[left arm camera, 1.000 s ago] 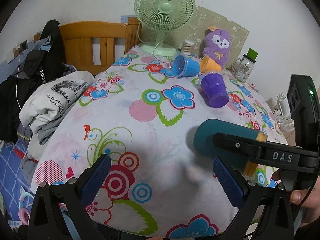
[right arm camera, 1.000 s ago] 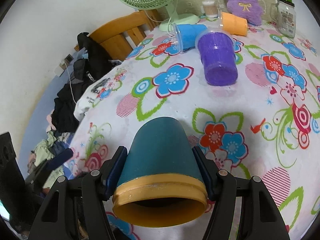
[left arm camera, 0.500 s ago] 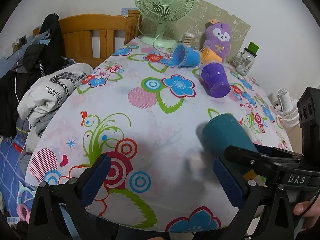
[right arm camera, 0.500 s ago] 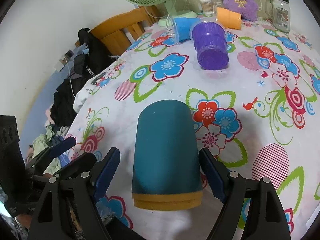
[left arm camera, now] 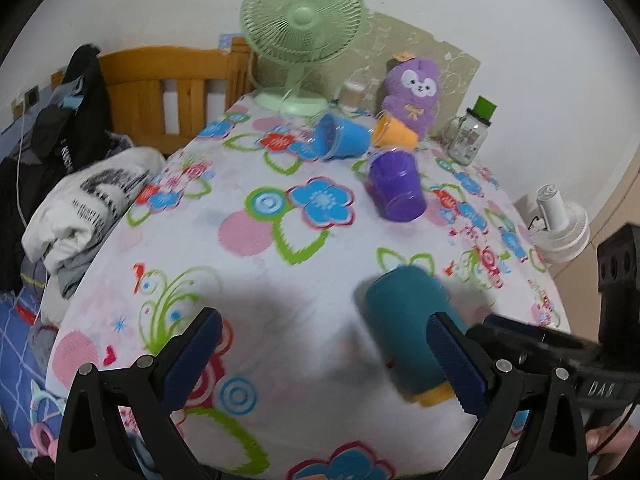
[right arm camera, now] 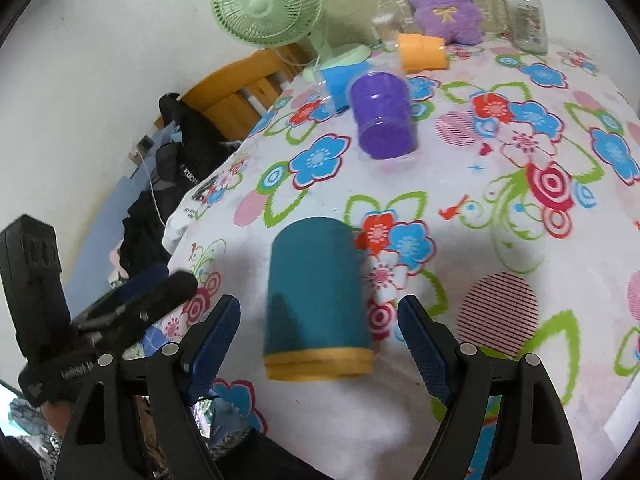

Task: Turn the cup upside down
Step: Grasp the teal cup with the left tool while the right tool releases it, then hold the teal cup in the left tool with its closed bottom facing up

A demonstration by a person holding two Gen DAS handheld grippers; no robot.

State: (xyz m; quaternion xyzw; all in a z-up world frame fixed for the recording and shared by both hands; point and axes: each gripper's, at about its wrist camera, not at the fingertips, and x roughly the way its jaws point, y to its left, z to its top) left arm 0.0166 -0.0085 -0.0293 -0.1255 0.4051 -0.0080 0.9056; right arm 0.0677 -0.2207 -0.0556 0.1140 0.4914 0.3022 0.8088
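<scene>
Since half a second ago my right gripper [right arm camera: 318, 340] has been letting go of the teal cup [right arm camera: 318, 300], and its jaws are now standing spread with a gap on both sides of it. On the left, my left gripper [left arm camera: 320, 356] is hanging open and empty over the floral tablecloth [left arm camera: 260, 264]. The cup is standing between the right fingers, yellow rim down. I judge the flip done; only drawing back is remaining.

The right gripper [right arm camera: 318, 334] is held with its jaws spread wide, nothing being touched by its fingers [right arm camera: 424, 346]. The left gripper [left arm camera: 324, 354] is likewise held wide open and empty.
</scene>
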